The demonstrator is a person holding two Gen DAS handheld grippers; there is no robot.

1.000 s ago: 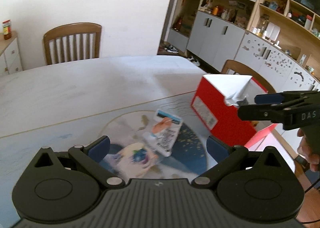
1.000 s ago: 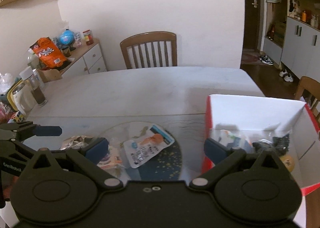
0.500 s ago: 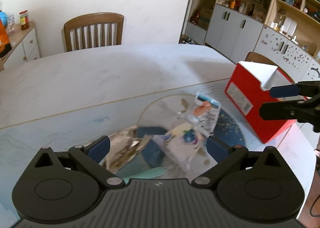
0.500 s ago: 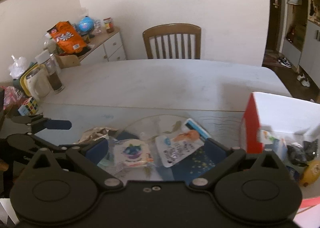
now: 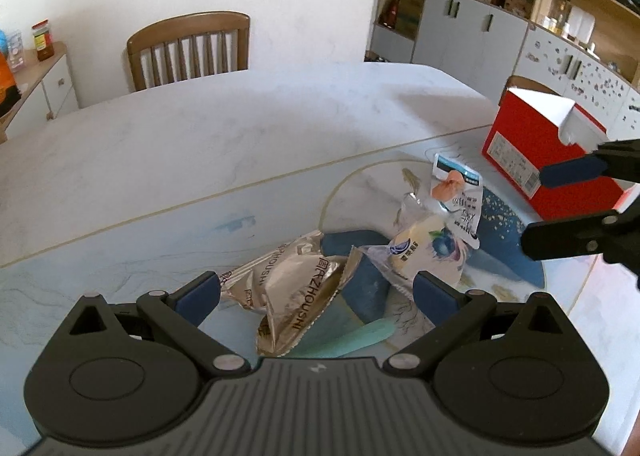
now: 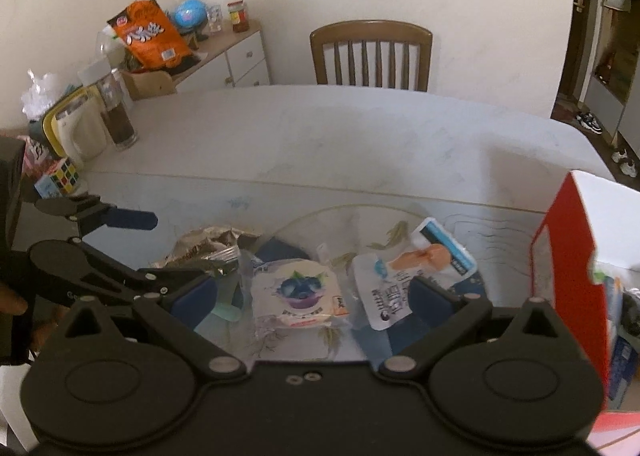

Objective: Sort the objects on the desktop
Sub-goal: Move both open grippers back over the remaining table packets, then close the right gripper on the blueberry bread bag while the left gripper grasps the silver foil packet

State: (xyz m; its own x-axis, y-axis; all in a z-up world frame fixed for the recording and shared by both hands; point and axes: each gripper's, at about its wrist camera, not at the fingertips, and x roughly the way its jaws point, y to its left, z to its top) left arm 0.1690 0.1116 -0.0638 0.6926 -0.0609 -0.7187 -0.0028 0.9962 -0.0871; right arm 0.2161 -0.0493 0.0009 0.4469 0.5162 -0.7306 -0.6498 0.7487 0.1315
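Several snack packets lie on a round blue-and-white mat (image 5: 504,252). My left gripper (image 5: 316,294) is open and hovers just above a crumpled silver foil packet (image 5: 296,292), which shows between its fingers. My right gripper (image 6: 314,296) is open too, with a blueberry-print packet (image 6: 300,292) (image 5: 424,252) below the gap between its fingers. A white pouch with an orange picture (image 6: 400,276) (image 5: 456,191) lies to the right of it. The red box (image 6: 568,256) (image 5: 540,143) stands open at the far right with items inside. Each view shows the other gripper: the right gripper (image 5: 552,207), the left gripper (image 6: 160,252).
A teal object (image 5: 352,340) lies partly under the packets. A Rubik's cube (image 6: 66,175), a jar (image 6: 118,111) and a white appliance (image 6: 78,127) stand at the table's left end. A wooden chair (image 6: 370,51) is at the far side, and cabinets (image 5: 472,27) are beyond.
Both grippers have shifted left, away from the red box. The silver packet now shows between the left fingers, and the blueberry packet sits between the right fingers. Both stayed open.
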